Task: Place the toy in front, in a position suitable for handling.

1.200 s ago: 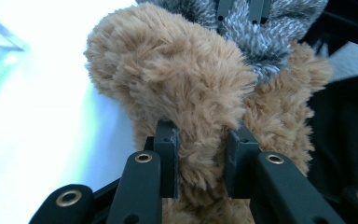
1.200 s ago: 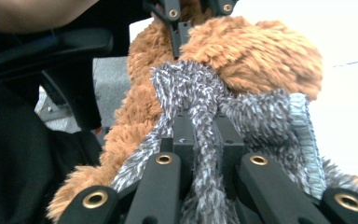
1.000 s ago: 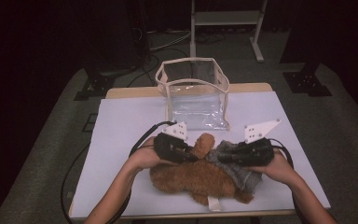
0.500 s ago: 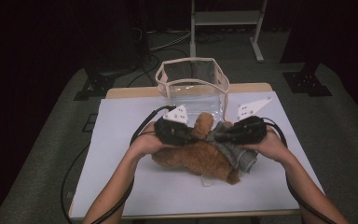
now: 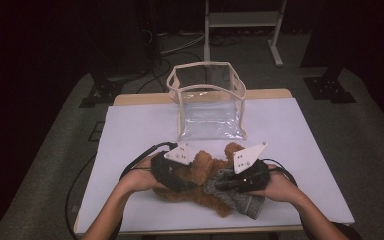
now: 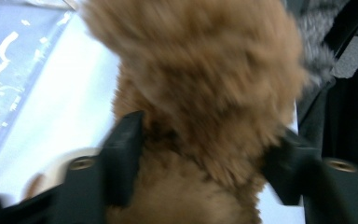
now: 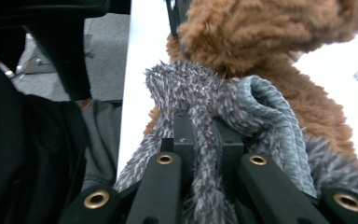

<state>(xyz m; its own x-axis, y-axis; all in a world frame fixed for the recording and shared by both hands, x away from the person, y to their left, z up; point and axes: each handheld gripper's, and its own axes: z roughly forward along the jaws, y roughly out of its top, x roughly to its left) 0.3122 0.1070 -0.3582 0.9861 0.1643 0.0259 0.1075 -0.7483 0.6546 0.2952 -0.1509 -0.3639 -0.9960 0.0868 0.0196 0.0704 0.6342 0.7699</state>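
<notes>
A brown plush bear (image 5: 200, 167) lies on the white table, near its front edge, with a grey knit garment (image 5: 235, 199) over its right side. My left gripper (image 5: 192, 182) comes in from the left and is clamped on the bear's brown fur (image 6: 205, 84), one jaw on each side. My right gripper (image 5: 221, 184) comes in from the right. In the right gripper view its jaws (image 7: 204, 135) are shut on a fold of the fuzzy grey garment (image 7: 200, 93), with the bear (image 7: 261, 32) just behind. The two grippers are close together over the toy.
A clear plastic bag (image 5: 210, 107) with a beige rim stands open and upright behind the bear, mid-table. The white tabletop (image 5: 300, 130) has bare room on both sides. Cables trail off the left edge. A metal stand and dark floor lie beyond the table.
Half a second ago both grippers held the toy higher and farther back, toward the bag. Now they and the bear are back down nearer the front edge, still gripping.
</notes>
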